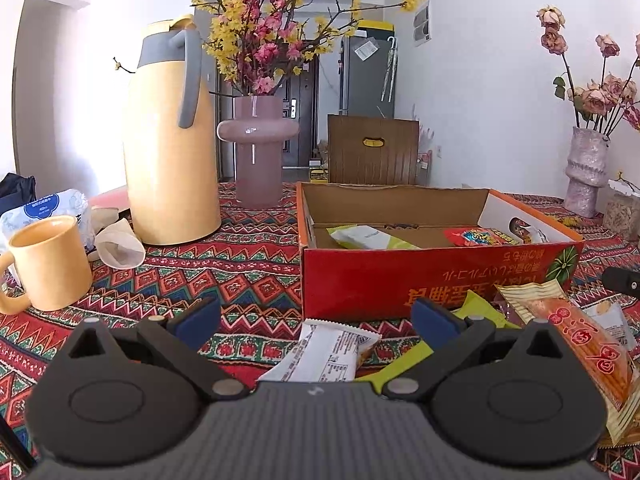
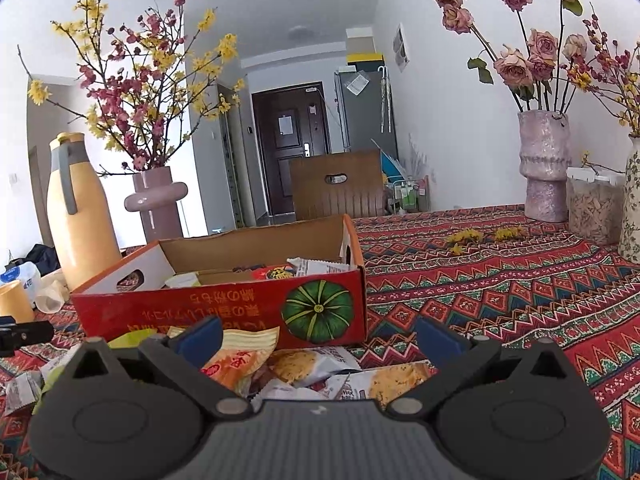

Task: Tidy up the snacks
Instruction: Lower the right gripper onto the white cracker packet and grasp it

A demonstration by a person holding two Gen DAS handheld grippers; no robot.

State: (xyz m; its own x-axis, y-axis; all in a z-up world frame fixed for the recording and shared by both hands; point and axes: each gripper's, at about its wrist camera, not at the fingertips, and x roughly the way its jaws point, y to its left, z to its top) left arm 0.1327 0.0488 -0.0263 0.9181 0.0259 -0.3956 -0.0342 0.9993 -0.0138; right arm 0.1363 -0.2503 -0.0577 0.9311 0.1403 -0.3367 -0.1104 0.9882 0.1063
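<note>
Hovering low over the patterned surface point(image 1: 256, 264), the left gripper point(image 1: 316, 320) has its jaws wide and empty above a white snack packet point(image 1: 332, 352). The right gripper point(image 2: 318, 336) also stands with jaws wide, holding nothing, over loose cracker packets point(image 2: 304, 364). Just beyond both sits the red box point(image 2: 224, 312), open-topped, with several snacks point(image 1: 372, 238) already inside.

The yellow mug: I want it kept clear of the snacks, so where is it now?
In the left wrist view the yellow mug stands at the far left on the patterned tablecloth, in front of the yellow thermos jug and well left of the red box.
</note>
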